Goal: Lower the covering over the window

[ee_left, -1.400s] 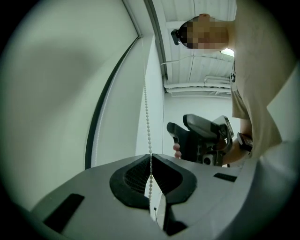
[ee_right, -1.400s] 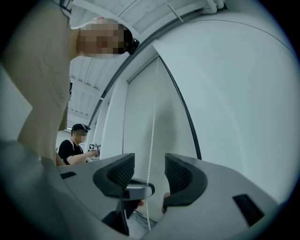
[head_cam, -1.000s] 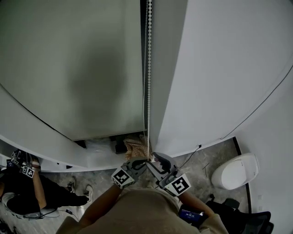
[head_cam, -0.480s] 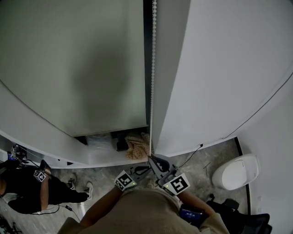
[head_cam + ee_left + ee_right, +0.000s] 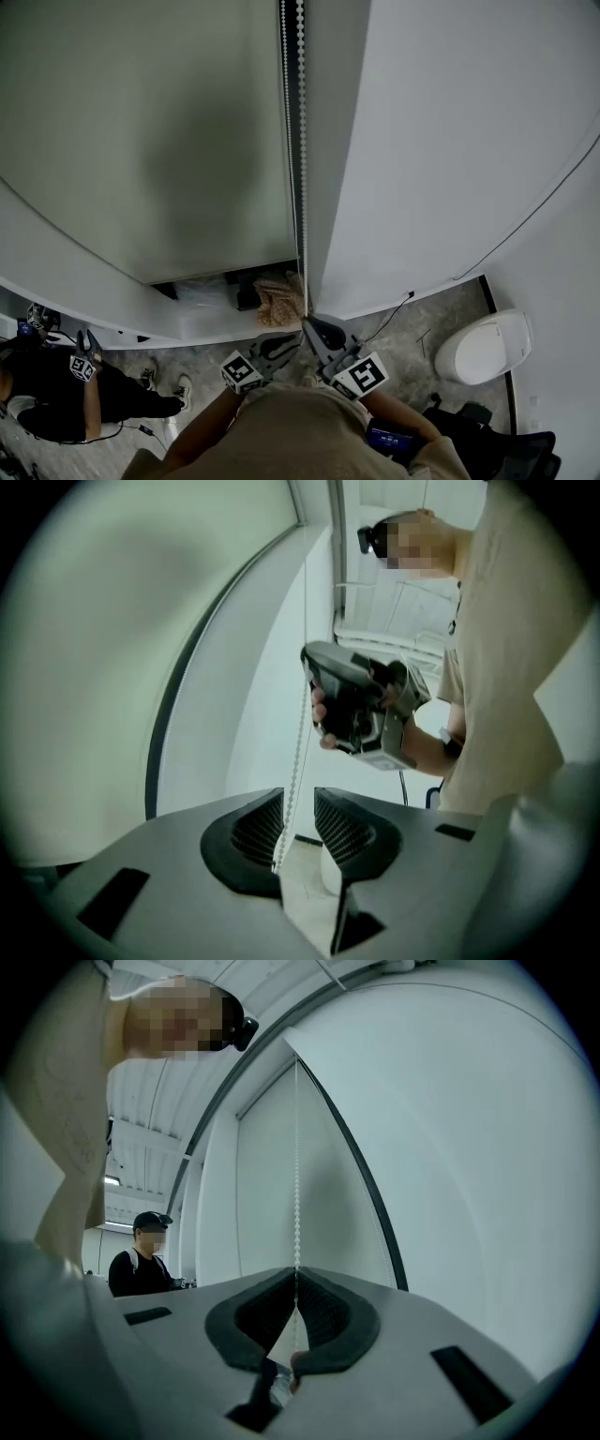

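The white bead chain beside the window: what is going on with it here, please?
A person holding two grippers works the white bead chain of the pale grey roller blind. The right gripper is shut on the chain. The jaws of the left gripper have just been opening; the chain runs between them unpressed. The blind hangs most of the way down, with a gap below it.

Left hand-held gripper (image 5: 298,806) just opening, right hand-held gripper (image 5: 297,1286) just closing

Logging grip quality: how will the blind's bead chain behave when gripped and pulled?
Probably floppy and light: the bead chain hangs thin and straight beside the roller blind. Its small round beads should resist slipping through a pinch.
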Demonstrator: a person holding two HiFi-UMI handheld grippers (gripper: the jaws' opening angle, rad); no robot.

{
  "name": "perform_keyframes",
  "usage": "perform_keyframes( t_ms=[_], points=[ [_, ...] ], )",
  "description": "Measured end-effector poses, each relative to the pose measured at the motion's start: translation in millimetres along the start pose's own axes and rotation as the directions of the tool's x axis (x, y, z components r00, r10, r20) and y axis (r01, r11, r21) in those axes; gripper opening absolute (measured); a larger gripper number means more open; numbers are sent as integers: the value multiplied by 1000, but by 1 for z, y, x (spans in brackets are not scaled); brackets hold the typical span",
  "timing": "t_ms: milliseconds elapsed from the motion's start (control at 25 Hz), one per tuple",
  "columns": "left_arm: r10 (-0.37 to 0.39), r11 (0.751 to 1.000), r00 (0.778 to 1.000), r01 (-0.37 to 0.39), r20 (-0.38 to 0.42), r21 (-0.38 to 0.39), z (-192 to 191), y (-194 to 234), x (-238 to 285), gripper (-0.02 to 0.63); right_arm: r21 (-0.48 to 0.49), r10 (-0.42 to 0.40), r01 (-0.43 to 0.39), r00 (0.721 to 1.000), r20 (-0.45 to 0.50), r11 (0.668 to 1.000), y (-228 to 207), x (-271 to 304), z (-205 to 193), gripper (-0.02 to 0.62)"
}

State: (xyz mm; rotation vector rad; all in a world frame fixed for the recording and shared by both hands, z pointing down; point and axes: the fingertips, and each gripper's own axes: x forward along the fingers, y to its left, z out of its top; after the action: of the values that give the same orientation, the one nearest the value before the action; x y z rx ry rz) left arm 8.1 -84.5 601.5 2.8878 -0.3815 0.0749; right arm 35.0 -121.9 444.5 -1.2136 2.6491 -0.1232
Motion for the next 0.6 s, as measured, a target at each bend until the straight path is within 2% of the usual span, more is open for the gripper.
perform_keyframes(
  t_ms=[80,160,280,440,600],
  points=[
    [23,998,995,-17,94,-61,31,10,-14,126,-6,-4,4,1000,11,1000,0,-2,2,15],
    [32,996,979,-13,200,-93,73,21,-27,142,-6,-8,8,1000,23,1000,-1,1,3,15],
    [3,999,954,9,301,-37,137,20,-30,147,4,-13,13,1000,28,1000,-2,1,2,15],
    [-67,995,944,38,323,95,197,-5,-6,147,1,11,-11,1000,28,1000,-1,-6,0,15],
    [-90,988,948,45,306,151,220,-10,10,147,17,37,-37,999,-18,999,3,6,-21,15]
  ],
)
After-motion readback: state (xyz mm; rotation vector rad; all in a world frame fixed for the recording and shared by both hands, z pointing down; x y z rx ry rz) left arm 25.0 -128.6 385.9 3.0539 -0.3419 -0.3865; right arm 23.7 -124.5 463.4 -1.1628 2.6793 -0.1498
